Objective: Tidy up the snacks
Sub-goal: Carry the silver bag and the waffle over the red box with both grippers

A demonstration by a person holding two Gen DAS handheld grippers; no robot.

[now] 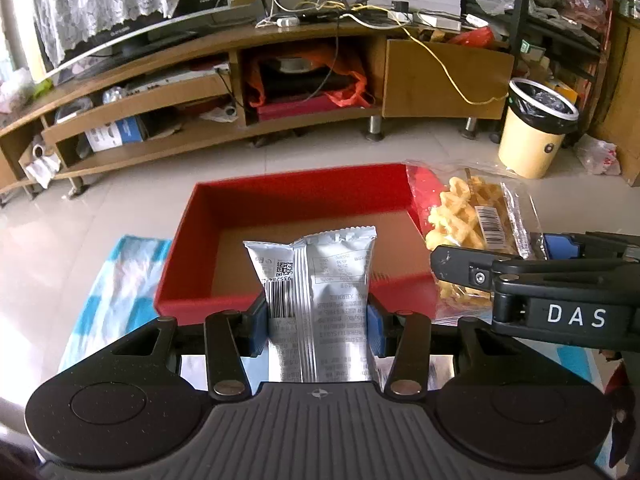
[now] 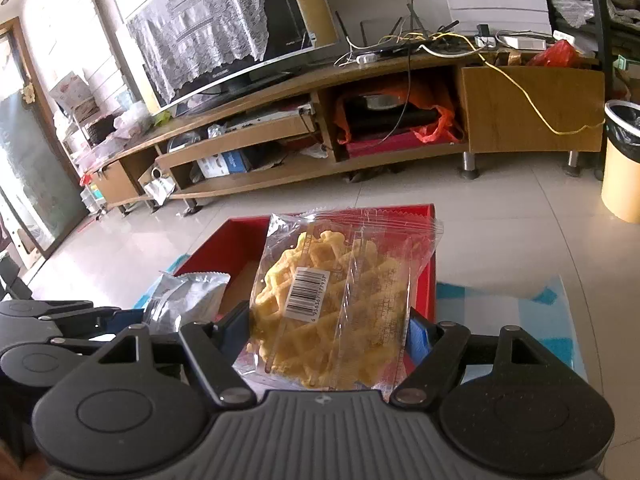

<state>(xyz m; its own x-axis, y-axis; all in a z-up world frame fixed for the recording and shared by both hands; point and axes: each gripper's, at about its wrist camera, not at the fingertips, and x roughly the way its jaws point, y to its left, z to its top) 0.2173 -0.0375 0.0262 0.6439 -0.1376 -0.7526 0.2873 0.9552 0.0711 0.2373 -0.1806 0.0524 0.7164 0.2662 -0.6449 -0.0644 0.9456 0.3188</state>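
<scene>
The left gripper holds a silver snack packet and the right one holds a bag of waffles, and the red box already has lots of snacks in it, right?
Not quite. The red box has no snacks inside; the left wrist view shows its bare bottom. The rest is right: the left gripper holds the silver snack packet, and the right gripper holds the bag of waffles.

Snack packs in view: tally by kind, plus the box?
Silver foil packet: 1, held in the left gripper
Clear waffle-snack bag: 1, held in the right gripper
Red box: 1, nothing visible inside
Total: 3
</scene>
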